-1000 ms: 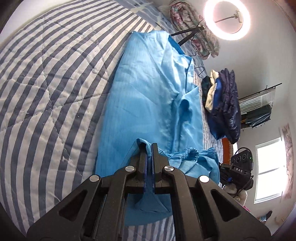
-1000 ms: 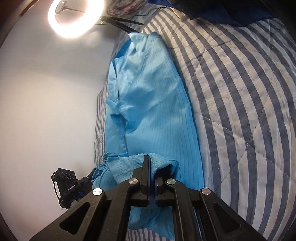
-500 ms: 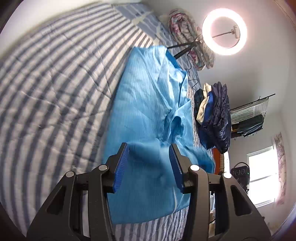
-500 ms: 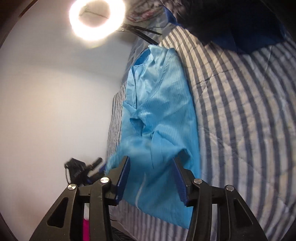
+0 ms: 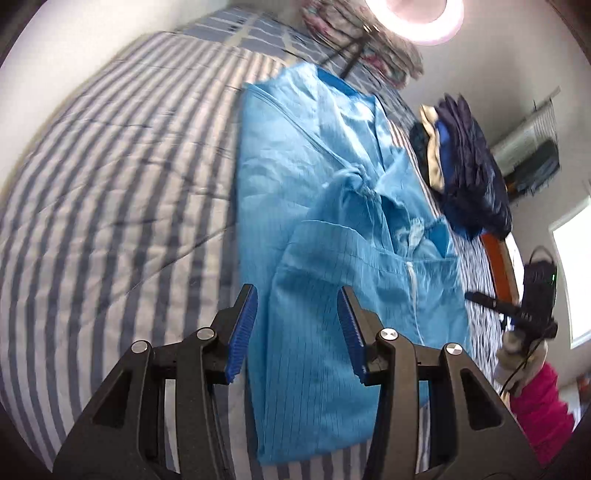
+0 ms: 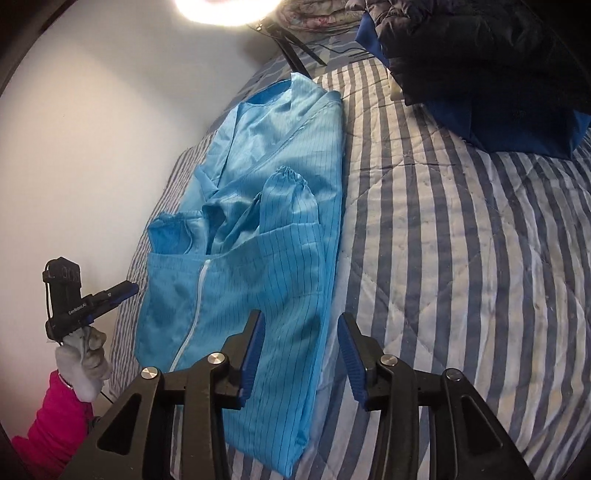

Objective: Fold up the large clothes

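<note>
A light blue striped garment [image 5: 325, 236] lies lengthwise on the striped bed, its near part folded over onto the rest, with a white zipper and a gathered cuff on top. It also shows in the right wrist view [image 6: 258, 236]. My left gripper [image 5: 297, 325] is open and empty above the garment's near end. My right gripper [image 6: 301, 347] is open and empty above the garment's near right edge. The left gripper also shows at the left of the right wrist view [image 6: 122, 291]; the right gripper appears at the right of the left wrist view [image 5: 484, 301].
The blue and white striped quilt [image 6: 461, 258] covers the bed. A pile of dark navy clothes [image 6: 487, 70] lies at the far side, also in the left wrist view [image 5: 469, 162]. A ring light [image 5: 424, 18] on a tripod stands behind the bed.
Both grippers were shut on the garment's end a second ago. They opened, let it drop folded over the rest, and have pulled back and up.
</note>
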Demonstrator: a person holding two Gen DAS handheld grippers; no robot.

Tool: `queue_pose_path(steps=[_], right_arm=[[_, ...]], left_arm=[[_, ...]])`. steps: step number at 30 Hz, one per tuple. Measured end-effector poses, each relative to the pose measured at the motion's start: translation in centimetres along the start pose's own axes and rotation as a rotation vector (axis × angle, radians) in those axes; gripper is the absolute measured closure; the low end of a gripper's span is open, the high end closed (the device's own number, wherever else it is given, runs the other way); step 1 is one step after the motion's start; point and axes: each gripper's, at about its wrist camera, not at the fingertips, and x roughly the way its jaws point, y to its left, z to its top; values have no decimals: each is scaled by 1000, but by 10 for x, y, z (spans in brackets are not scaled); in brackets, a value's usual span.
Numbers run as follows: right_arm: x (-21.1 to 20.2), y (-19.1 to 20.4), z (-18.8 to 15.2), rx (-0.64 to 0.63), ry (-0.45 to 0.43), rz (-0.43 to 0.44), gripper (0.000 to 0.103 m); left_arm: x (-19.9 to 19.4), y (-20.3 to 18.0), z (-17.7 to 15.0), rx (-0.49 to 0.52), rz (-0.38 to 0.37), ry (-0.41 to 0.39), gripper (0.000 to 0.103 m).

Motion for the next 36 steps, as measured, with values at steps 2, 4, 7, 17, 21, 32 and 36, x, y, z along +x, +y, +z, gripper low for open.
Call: queue_pose_path(steps=[2,4,7,17,21,32,36], right_arm=[[5,1,5,-6,-4,5,59],[11,0,12,-10,-1,1,59],[21,4,19,-28,8,-9,61],[25,22,24,-138,3,-58,72],[28,21,27,-142,5,-77,74],[27,49,30,-273,-34,-163,101],[35,61,36,-322,-53,-184,102]], left_arm=[[10,0,3,12,-7,15,56],[20,2,7,17,4,28,56],[29,3,9,21,17,28,56],[22,-11,16,83,17,-15,56],[36,-15,18,111,29,23,79],[21,-29,9,168,83,-55,102],[14,-20,10,140,89,-71,102]])
